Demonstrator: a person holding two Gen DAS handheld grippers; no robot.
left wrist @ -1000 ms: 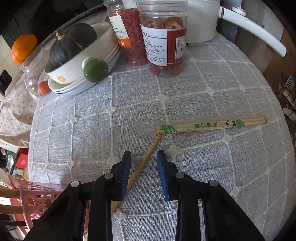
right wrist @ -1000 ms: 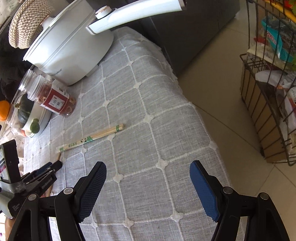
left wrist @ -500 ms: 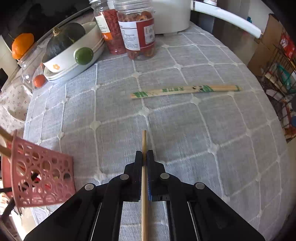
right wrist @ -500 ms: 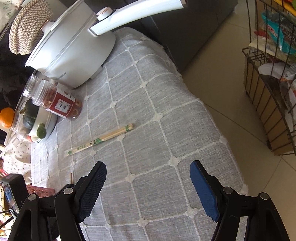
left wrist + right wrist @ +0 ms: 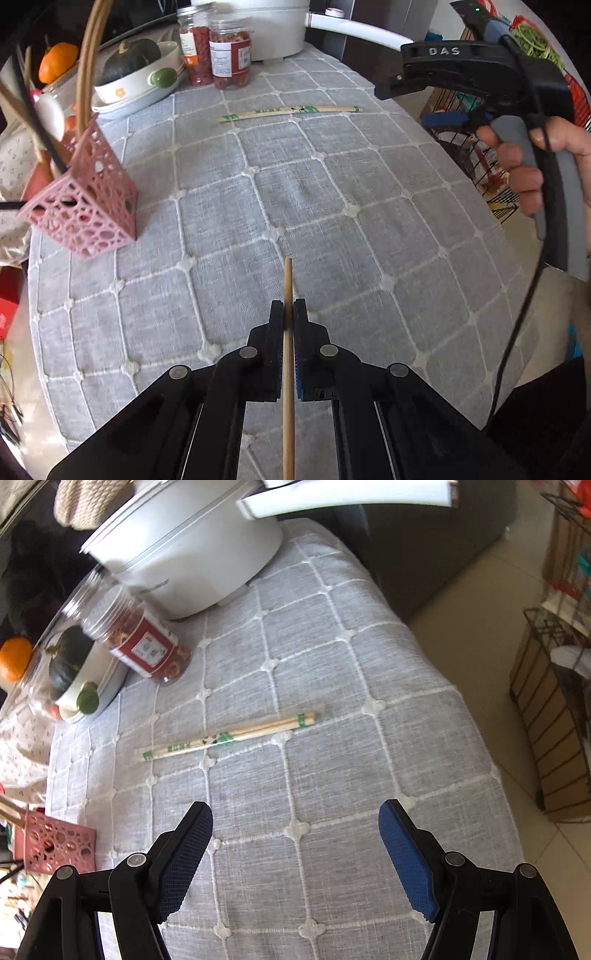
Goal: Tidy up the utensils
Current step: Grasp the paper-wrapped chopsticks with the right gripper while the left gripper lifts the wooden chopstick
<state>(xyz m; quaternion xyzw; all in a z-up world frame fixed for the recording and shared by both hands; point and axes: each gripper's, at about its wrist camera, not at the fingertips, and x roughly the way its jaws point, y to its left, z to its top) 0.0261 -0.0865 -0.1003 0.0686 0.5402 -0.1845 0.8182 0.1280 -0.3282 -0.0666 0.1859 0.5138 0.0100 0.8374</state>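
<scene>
Two jaws of the left gripper (image 5: 289, 314) are pressed together on a single bare wooden chopstick (image 5: 288, 354), which runs lengthwise between the pads; its tip juts out past the fingertips over the grey quilted tablecloth (image 5: 332, 206), its other end runs out of frame below. The chopstick appears lifted off the cloth, though contact at the tip cannot be ruled out. Jaws of the right gripper (image 5: 295, 853) stand spread wide with nothing between the blue pads (image 5: 406, 864), poised above bare cloth. Ahead of the right gripper, a pair of wrapped chopsticks (image 5: 229, 736) with green printing lies flat on the cloth, well apart from both grippers; the same pair shows in the left wrist view at the far side of the table (image 5: 291, 110). A pink perforated utensil holder (image 5: 88, 199) stands near the left edge of the table, with long dark and wooden handles rising from it. Beyond it, a white bowl (image 5: 136, 85) holds a dark green squash. Two clear jars with red contents (image 5: 229, 55) stand next to the bowl, and a white pot with a long handle (image 5: 192, 554) sits behind them. In the left wrist view a person's hand (image 5: 532, 158) grips the right gripper's handle at upper right.
</scene>
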